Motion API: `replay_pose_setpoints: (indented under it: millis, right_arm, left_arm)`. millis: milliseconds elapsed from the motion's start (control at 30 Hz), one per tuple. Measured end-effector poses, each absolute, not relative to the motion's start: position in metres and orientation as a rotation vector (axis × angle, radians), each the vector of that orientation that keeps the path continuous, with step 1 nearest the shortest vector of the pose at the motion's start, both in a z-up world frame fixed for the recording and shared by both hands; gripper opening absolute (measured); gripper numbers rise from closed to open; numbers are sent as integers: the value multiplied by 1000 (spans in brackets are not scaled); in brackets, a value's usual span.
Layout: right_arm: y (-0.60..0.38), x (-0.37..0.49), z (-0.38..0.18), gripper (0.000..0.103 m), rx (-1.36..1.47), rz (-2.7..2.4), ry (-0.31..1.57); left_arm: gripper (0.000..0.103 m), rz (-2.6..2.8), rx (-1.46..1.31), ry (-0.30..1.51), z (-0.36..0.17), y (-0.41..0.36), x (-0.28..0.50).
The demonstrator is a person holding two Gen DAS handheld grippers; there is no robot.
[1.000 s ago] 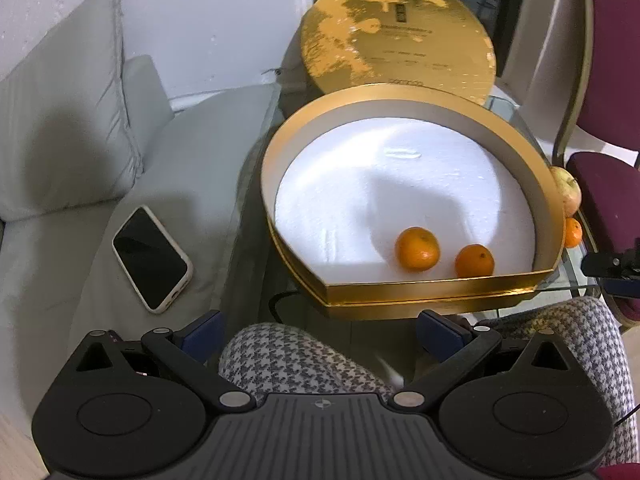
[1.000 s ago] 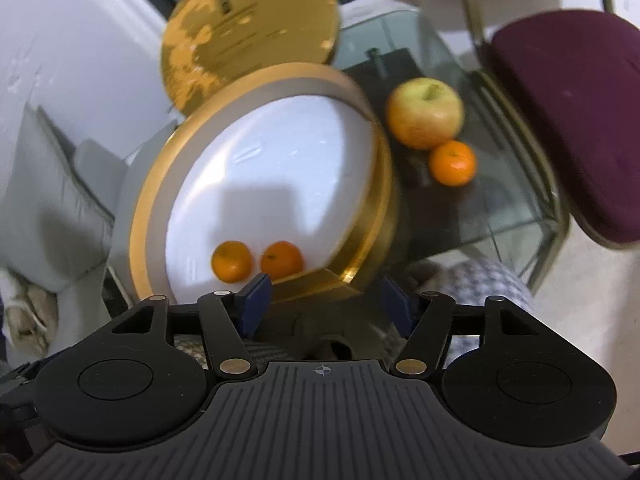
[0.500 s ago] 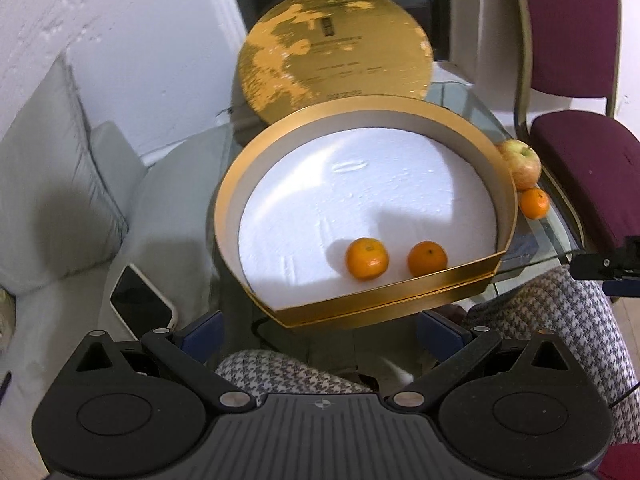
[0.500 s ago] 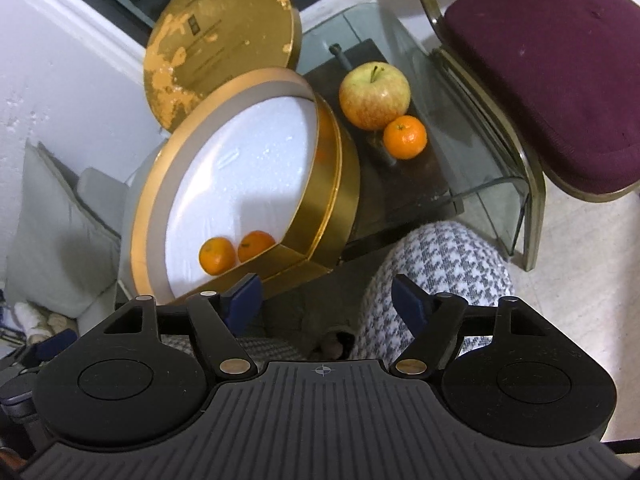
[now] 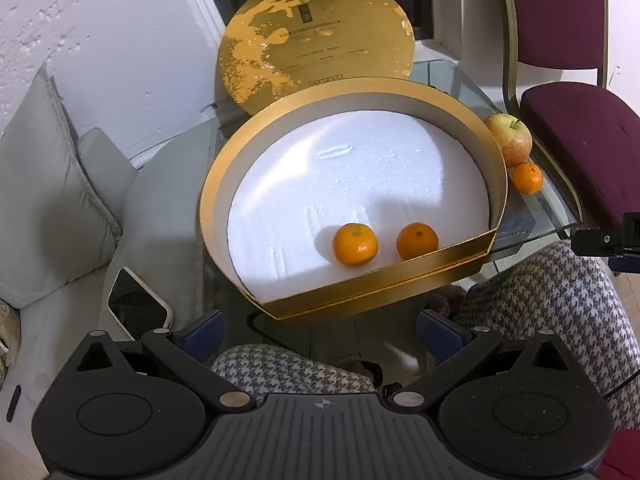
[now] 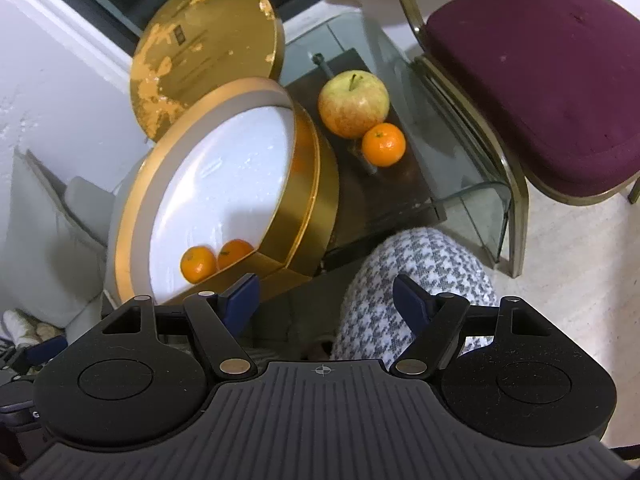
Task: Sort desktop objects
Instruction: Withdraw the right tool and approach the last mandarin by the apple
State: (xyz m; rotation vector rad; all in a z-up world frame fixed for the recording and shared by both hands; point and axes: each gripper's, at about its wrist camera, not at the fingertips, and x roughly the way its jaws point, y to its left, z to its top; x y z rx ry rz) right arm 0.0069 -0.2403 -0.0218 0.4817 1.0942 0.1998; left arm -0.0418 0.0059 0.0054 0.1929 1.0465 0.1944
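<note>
A gold round box (image 5: 224, 184) (image 6: 308, 208) with a white foam floor sits on the glass table (image 5: 536, 216) (image 6: 400, 80). Two mandarins (image 5: 355, 244) (image 5: 417, 241) (image 6: 197, 263) (image 6: 236, 253) lie inside near its front wall. Right of the box, an apple (image 5: 509, 137) (image 6: 353, 103) and a third mandarin (image 5: 527, 177) (image 6: 383, 144) rest on the table. My left gripper (image 5: 320, 330) is open and empty, held back above the person's knees. My right gripper (image 6: 326, 294) is open and empty too, well short of the apple.
The gold lid (image 5: 316, 36) (image 6: 204, 52) leans upright behind the box. A phone (image 5: 138, 304) lies on the grey sofa cushion (image 5: 52, 200) at left. A maroon chair (image 5: 580, 132) (image 6: 532, 80) stands right of the table. Houndstooth-clad knees (image 5: 552, 292) (image 6: 412, 264) are below.
Both grippers have pulled back and risen, so box and fruit look smaller. The right view swung right, bringing the chair and floor in. Nothing on the table moved.
</note>
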Motion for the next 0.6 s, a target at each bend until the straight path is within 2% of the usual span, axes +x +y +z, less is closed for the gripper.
replay_pose_setpoints:
  millis: [333,600]
  right_arm:
    - [-247,22,-36,78,480,179,1117]
    - [-250,58,-37,77,422,158,1043]
  left_arm:
    - [102,196,198,1081,-2,6,-27]
    - [102,207,186,1069,-1,9,0]
